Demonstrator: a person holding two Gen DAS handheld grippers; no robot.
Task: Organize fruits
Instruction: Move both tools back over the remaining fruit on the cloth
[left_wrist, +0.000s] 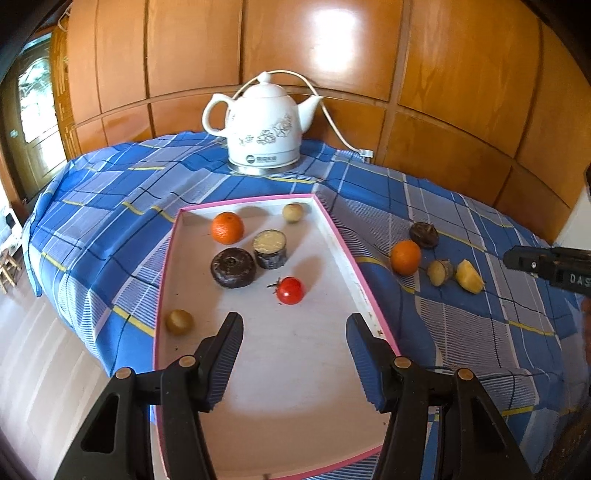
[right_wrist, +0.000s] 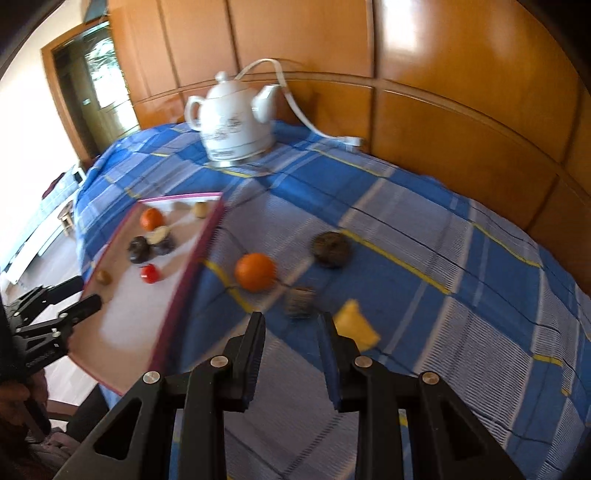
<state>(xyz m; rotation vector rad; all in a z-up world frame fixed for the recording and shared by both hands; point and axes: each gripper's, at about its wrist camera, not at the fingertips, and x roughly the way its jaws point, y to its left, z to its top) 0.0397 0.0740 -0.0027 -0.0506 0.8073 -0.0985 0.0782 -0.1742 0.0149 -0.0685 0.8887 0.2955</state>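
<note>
1. A white tray with a pink rim is seen lying on a blue checked cloth that covers the table.
2. Six things are kept in the tray: an orange, a red tomato, a dark round fruit, a cut piece with a pale top just beside it, and two small yellow-brown fruits, one by the far wall and one by the left wall.
3. Four more things are left on the cloth to the right of the tray: a second orange, a dark round fruit behind it, a brown cut piece and a yellow piece.
4. The left gripper is held over the near part of the tray. Its jaws are spread apart and nothing is gripped.
5. The right gripper is held over the cloth, near the brown piece and the yellow piece. A gap is seen between its jaws and nothing is gripped. This view is blurred.
6. A white kettle with a flower print is seen at the back of the table, by a wooden wall.
</note>
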